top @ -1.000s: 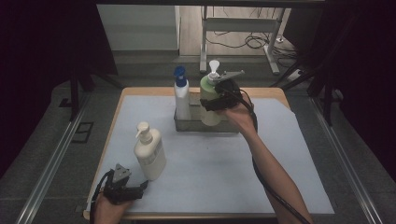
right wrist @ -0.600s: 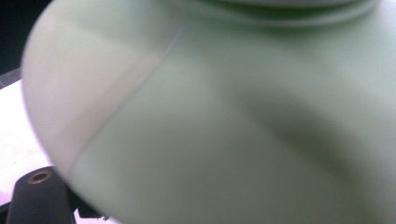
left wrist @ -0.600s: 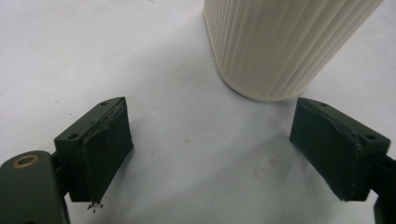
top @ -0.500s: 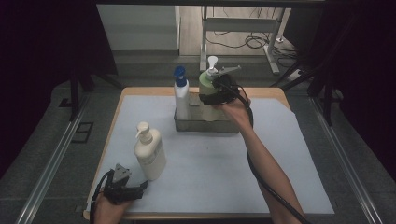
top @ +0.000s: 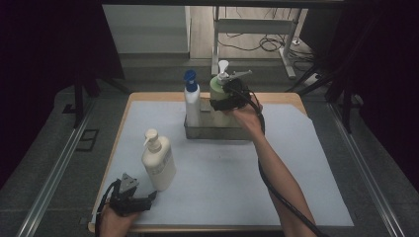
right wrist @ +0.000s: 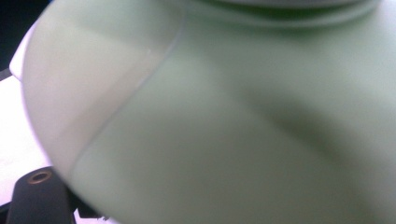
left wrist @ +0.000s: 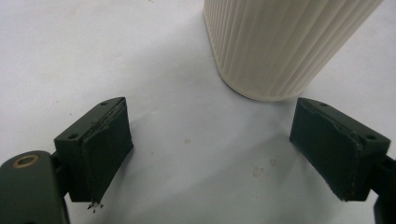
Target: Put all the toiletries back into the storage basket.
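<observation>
A pale green pump bottle [top: 216,87] with a white pump head stands upright in the right half of a metal tray [top: 217,133] at the back of the table. My right gripper [top: 226,100] is shut on its body, and the bottle [right wrist: 233,116] looms close and blurred in the right gripper view. Its base sits behind the tray's front wall; I cannot tell if it rests there. A white bottle with a blue cap [top: 191,101] stands in the tray's left end. My left gripper [top: 149,198] lies open at the front left, just short of a cream ribbed pump bottle [top: 158,160] [left wrist: 275,42].
A white sheet [top: 296,163] covers the wooden table. The right forearm and the gripper's cable [top: 276,190] run diagonally across the right half of the sheet. A dark floor with metal rails borders both sides of the table.
My right hand has carried the green bottle a little left and down, towards the tray. The left gripper and the cream bottle have not moved.
</observation>
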`<state>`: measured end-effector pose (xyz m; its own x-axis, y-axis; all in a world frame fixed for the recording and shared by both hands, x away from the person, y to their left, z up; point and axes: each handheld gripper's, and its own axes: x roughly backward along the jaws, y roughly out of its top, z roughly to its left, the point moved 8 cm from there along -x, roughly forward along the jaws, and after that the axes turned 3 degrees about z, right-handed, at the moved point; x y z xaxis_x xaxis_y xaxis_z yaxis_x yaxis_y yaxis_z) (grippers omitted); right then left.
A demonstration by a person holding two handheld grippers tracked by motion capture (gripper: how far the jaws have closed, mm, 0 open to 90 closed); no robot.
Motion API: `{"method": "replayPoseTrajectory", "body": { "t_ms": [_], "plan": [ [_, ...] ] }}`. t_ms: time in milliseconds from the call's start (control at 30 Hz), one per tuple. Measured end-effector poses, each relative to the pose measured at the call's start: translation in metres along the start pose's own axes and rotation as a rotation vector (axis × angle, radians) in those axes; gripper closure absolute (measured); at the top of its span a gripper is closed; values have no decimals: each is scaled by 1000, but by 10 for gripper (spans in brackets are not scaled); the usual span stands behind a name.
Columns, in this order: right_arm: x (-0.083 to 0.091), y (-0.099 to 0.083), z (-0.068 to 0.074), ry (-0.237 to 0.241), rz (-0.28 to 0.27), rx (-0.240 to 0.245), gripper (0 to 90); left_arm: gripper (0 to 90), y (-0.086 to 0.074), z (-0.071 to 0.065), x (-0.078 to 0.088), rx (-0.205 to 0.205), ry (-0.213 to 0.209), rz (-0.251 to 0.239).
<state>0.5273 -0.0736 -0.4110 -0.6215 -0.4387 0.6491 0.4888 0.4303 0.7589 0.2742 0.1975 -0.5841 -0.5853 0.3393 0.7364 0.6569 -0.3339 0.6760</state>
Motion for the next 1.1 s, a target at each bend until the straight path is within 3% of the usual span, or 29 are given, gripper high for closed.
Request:
{"method": "replayPoseTrajectory", "body": {
  "t_ms": [1100],
  "plan": [
    [-33,-43,-1,29,102,-8,128,122,0,0,0,1,0,0]
  ]
}}
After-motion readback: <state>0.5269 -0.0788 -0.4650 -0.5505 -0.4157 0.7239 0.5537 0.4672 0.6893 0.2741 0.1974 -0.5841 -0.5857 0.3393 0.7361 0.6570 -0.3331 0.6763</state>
